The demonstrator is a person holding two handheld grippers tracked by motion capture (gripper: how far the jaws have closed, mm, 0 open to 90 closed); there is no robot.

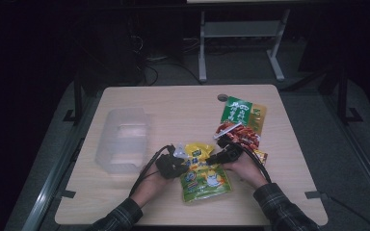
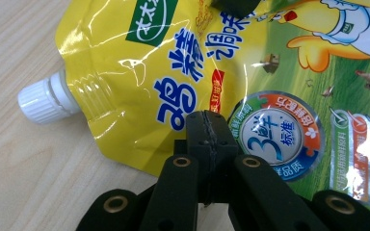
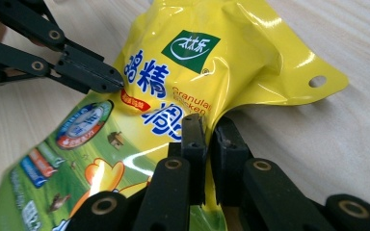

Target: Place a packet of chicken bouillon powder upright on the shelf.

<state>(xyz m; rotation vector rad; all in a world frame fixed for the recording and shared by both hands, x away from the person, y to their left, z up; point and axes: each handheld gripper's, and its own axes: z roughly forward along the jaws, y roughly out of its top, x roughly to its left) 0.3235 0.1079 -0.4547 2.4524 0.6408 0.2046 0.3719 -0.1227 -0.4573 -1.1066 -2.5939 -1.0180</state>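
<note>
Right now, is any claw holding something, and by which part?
Both hold the yellow pouch: the left claw pinches its spout-side edge, the right claw the opposite edge.

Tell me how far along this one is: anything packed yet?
Nothing looks packed: the clear container holds nothing visible. In hand: both grippers, left and right, are shut on the yellow spout pouch, which lies on the table. Left: that pouch, and the green packet and red packet.

We look down from above on the counter (image 1: 173, 103), both gripper views close — sharing the yellow pouch (image 2: 139, 72).
</note>
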